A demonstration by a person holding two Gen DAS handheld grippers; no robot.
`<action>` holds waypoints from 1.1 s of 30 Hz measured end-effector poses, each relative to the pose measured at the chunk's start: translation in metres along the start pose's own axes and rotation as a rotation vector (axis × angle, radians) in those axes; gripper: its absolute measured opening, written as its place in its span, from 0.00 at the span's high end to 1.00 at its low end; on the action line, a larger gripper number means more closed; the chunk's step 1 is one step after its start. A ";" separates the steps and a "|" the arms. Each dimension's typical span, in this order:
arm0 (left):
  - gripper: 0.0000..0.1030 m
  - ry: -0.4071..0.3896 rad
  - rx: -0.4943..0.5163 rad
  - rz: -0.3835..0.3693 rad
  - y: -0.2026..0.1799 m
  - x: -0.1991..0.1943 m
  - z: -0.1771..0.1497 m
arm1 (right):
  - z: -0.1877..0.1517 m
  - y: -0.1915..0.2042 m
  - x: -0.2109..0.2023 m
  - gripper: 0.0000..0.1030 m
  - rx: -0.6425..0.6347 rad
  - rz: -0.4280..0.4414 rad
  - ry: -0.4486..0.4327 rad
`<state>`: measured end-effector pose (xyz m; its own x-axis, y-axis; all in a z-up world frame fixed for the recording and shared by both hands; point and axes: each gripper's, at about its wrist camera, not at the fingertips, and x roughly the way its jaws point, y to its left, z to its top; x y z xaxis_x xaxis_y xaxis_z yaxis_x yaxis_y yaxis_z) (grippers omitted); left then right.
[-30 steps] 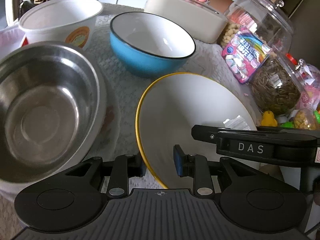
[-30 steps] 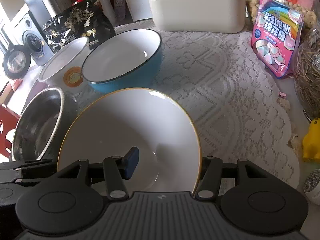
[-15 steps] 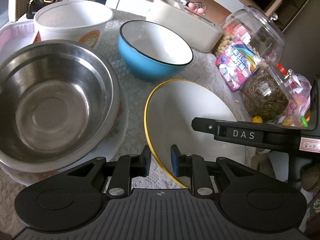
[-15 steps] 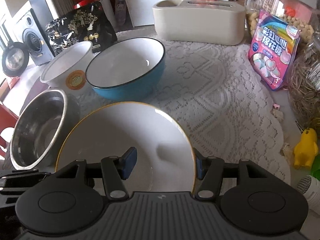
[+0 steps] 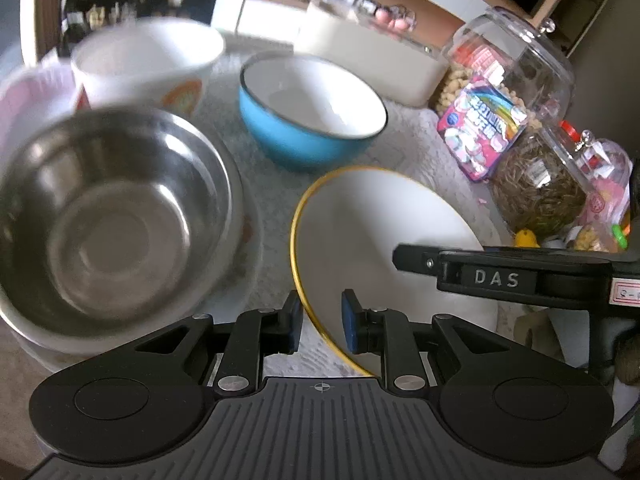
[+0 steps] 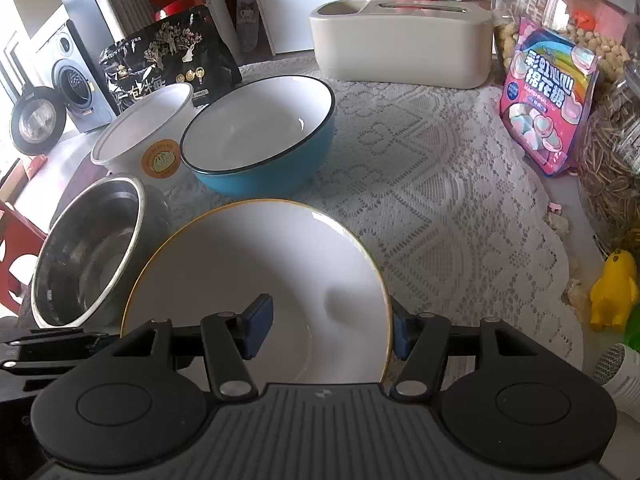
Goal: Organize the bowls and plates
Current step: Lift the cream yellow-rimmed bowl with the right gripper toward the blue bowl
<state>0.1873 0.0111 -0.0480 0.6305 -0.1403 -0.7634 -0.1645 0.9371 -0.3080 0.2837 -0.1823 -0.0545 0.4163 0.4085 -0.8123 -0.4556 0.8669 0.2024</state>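
Note:
A white deep plate with a yellow rim (image 5: 380, 240) lies nearest to me on the lace cloth. My left gripper (image 5: 322, 322) is shut on its near left rim, with one pad outside and one inside. My right gripper (image 6: 328, 330) straddles the plate (image 6: 260, 272) at its right rim. Its left pad hangs over the plate's inside, its right pad is behind the rim, and a wide gap lies between them. Beyond the plate stand a blue bowl (image 6: 260, 140) and a white paper bowl (image 6: 144, 136). A steel bowl (image 5: 108, 220) sits in a white patterned dish (image 5: 250, 248) on the left.
A cream box (image 6: 400, 52) stands at the back. A pink sweets bag (image 6: 548, 100) and glass jars of seeds (image 6: 612, 168) line the right side, with a yellow toy duck (image 6: 612, 292) near them. A black bag (image 6: 172, 60) stands at the back left. Bare lace cloth (image 6: 440, 200) lies right of the plate.
My left gripper's jaws have narrowed onto the plate's rim. The right gripper's jaws have widened a little. Both views have drawn back slightly from the bowls.

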 end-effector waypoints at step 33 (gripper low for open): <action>0.69 0.018 -0.093 0.035 0.054 0.082 0.141 | 0.132 -0.015 0.089 0.47 0.145 0.053 0.082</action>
<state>0.3375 0.0953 -0.0470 0.6097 -0.1148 -0.7842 -0.2563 0.9078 -0.3321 0.4314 -0.1215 -0.0576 0.3263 0.4350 -0.8392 -0.3541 0.8794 0.3181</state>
